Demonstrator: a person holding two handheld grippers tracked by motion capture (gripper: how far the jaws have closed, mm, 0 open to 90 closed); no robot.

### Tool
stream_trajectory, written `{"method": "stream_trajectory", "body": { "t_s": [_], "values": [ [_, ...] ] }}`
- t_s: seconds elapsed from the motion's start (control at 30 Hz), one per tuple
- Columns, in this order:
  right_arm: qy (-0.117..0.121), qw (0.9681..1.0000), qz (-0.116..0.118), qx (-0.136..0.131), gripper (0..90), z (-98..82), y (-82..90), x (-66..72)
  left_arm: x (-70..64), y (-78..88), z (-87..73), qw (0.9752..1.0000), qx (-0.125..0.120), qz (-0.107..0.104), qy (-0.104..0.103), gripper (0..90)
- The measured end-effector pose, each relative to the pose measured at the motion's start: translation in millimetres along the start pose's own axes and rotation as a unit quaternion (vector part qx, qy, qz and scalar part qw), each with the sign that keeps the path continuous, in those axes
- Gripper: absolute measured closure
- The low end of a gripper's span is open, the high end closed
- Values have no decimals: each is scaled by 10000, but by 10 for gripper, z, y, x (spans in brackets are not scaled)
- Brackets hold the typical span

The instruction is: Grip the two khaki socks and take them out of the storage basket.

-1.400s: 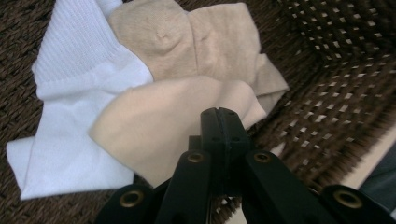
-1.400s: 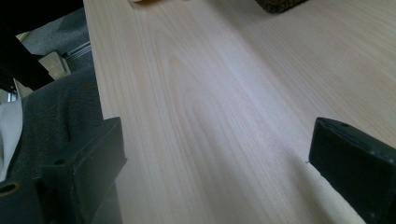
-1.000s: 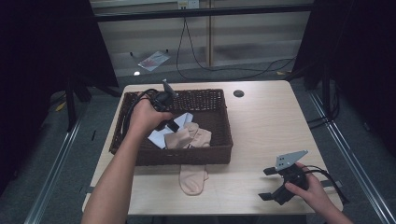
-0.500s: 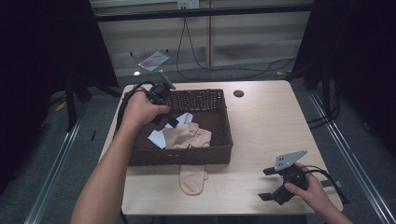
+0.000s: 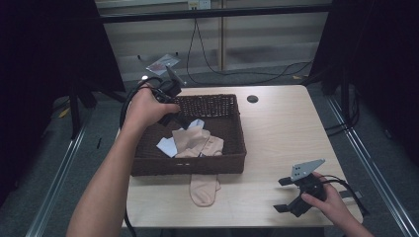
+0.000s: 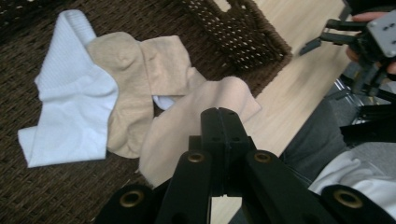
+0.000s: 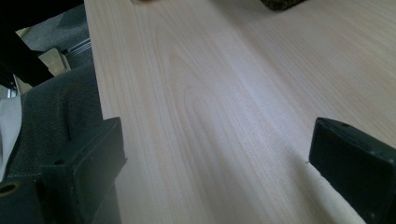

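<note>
A dark wicker basket (image 5: 232, 163) stands on the table's left half, with beige socks (image 5: 197, 143) and a white sock (image 5: 167, 146) inside. One beige sock (image 5: 204, 190) hangs over the front rim onto the table. My left gripper (image 5: 181, 120) hovers above the basket's far left corner. In the left gripper view its jaws (image 6: 219, 119) are pressed shut with nothing between them, above the beige socks (image 6: 135, 88) and the white sock (image 6: 70, 107). My right gripper (image 5: 279, 195) rests open near the front right edge, and its wide-apart jaws (image 7: 219, 163) frame bare tabletop.
The light wood table (image 5: 286, 133) has a round cable hole (image 5: 253, 98) behind the basket. Cables and a paper lie on the floor beyond the far edge. In the left gripper view the basket's rim (image 6: 233, 32) and the person's grey trouser leg (image 6: 308, 140) show.
My left hand has drawn the shut gripper slightly back and left, toward the basket's far left corner. The right gripper has stayed where it was.
</note>
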State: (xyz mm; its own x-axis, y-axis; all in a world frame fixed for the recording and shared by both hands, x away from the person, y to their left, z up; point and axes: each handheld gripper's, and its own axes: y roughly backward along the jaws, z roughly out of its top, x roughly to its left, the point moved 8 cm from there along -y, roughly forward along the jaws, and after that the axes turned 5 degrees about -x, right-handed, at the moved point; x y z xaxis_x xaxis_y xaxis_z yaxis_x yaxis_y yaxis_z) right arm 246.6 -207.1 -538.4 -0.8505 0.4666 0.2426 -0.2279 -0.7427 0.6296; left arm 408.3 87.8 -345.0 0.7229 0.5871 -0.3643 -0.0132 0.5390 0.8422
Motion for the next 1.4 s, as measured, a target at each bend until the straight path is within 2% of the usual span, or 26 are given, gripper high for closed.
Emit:
{"method": "stream_trajectory", "body": {
  "t_s": [0.37,0.53,0.83,1.1,1.2,1.23,1.4],
  "values": [
    [-15,10000,25,-25,32,5,-2,6,-153,69,-23,9998,89,-39,-190,900],
    [-9,10000,8,-32,32,6,5,6,-205,62,-68,9996,141,-144,-211,900],
    [-16,10000,34,-41,32,7,1,10,-298,80,-147,9988,161,-234,-392,900],
    [-15,10000,30,-45,32,7,1,9,-356,28,-222,9984,197,-260,-471,900],
    [-21,10000,38,-37,32,5,-3,10,-371,26,-250,9979,282,-238,-525,900],
    [-16,10000,25,-19,32,3,-1,8,-377,13,-250,9981,211,-240,-521,900],
    [-9,10000,13,-6,32,0,1,6,-372,-56,-297,9980,242,-267,-511,900]
  ]
}}
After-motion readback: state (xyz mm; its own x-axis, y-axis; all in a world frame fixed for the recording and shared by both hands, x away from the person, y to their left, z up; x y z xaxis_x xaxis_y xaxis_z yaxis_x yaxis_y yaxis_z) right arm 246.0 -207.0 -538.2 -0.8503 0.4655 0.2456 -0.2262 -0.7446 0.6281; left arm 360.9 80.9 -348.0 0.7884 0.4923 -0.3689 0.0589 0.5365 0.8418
